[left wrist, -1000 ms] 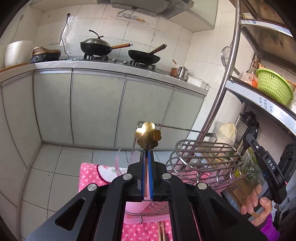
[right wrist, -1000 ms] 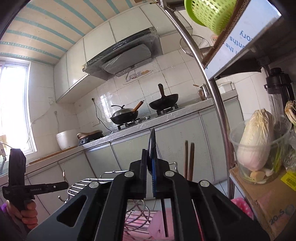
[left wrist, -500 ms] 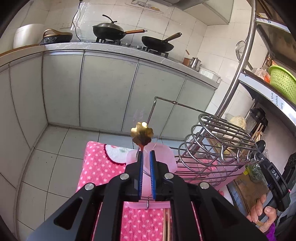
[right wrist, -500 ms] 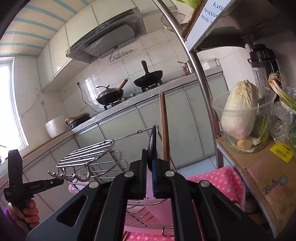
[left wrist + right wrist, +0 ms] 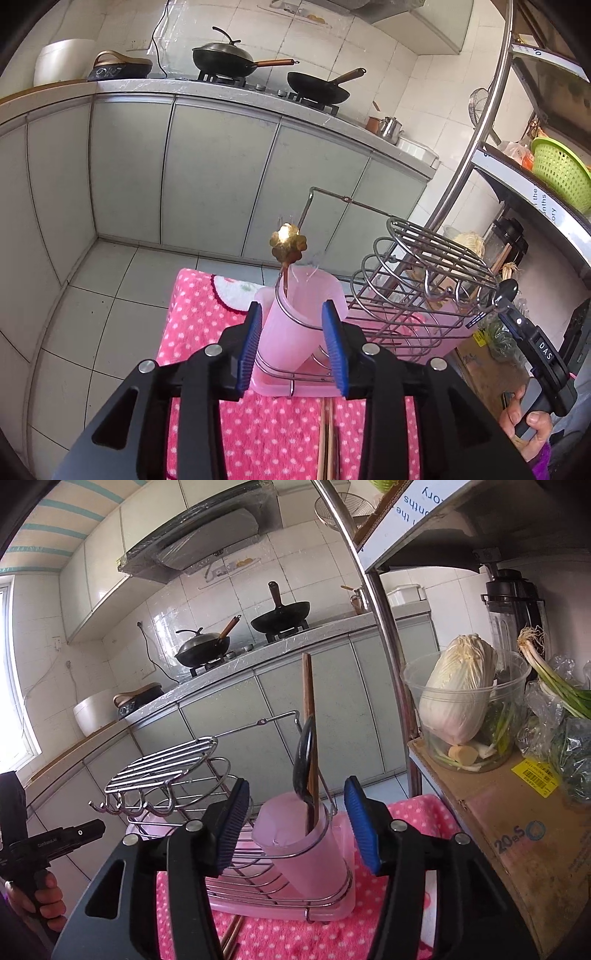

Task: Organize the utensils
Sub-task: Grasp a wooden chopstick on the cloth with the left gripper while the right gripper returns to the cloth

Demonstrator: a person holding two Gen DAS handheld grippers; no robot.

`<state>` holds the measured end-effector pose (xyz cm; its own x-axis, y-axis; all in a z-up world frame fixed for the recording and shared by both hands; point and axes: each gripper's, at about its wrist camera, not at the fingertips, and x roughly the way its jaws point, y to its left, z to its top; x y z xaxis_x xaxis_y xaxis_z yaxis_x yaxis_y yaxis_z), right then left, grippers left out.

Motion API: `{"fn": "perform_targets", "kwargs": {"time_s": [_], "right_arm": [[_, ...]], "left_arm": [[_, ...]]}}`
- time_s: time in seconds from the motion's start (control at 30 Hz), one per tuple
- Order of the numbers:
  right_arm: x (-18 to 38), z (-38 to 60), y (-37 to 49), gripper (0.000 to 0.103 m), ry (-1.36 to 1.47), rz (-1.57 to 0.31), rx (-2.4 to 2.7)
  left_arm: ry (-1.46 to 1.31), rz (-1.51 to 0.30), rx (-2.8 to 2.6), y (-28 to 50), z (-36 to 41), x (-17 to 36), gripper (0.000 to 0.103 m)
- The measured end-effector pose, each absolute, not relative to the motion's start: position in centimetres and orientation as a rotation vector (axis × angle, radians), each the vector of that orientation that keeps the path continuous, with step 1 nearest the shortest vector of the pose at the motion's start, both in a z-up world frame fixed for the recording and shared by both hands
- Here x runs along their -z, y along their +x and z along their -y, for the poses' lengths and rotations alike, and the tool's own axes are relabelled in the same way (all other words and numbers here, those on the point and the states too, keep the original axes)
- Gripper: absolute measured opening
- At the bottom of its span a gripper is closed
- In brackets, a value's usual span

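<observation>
Your left gripper (image 5: 293,349) now stands with its jaws spread wide and empty; half a second ago they were pinched on the gold flower-topped utensil (image 5: 288,244), which now stands on its own in the pink cup (image 5: 295,325), handle end up, leaning slightly. Your right gripper (image 5: 297,825) has likewise let go: its jaws, closed a moment ago on the black spoon (image 5: 304,762), are wide apart with nothing between them. The spoon rests bowl-up in the other pink cup (image 5: 303,853) alongside a dark wooden chopstick (image 5: 307,709) that rises well above it.

Each cup is translucent pink plastic, held in a wire ring at either end of the chrome dish rack (image 5: 417,291), which sits on a pink drip tray (image 5: 332,910). From the right wrist view the rack's raised wire shelf (image 5: 162,760) carries a row of hooks. The tray rests on a pink polka-dot cloth (image 5: 207,325) covering the bench; a pair of wooden chopsticks (image 5: 327,439) lies on the cloth just in front of the tray.

Beyond, two black woks (image 5: 221,59) sit on the stove, and a napa cabbage (image 5: 458,686) stands in a clear tub on the shelf to the right.
</observation>
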<state>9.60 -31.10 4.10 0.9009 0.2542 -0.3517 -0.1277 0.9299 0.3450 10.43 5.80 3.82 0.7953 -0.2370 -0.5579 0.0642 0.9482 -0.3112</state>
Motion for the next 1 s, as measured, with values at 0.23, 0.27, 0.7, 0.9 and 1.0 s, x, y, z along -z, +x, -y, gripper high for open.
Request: {"fn": "perform_targets", "kwargs": {"time_s": [0.23, 0.27, 0.7, 0.9, 1.0], "right_arm": [[-2.5, 30.6, 7.0, 0.054, 0.32, -0.507, -0.206], [-2.1, 30.4, 6.7, 0.054, 0.316, -0.526, -0.214], [3.4, 27.2, 3.0, 0.054, 0.333, -0.762, -0.322], [4.2, 27.0, 1.9, 0.054, 0.346, -0.8, -0.352], [4.4, 26.8, 1.7, 0.054, 0.353, -0.811, -0.364]], "left_arm": [[-0.278, -0.704, 0.185, 8.6, -5.5, -2.0, 0.033], [-0.274, -0.719, 0.189, 8.4, -5.3, -1.6, 0.033], [-0.238, -0.991, 0.324, 5.5, -1.1, 6.2, 0.022], [-0.286, -1.153, 0.359, 3.8, -0.1, 10.3, 0.015], [-0.27, -1.194, 0.357, 3.0, 0.4, 11.4, 0.015]]}}
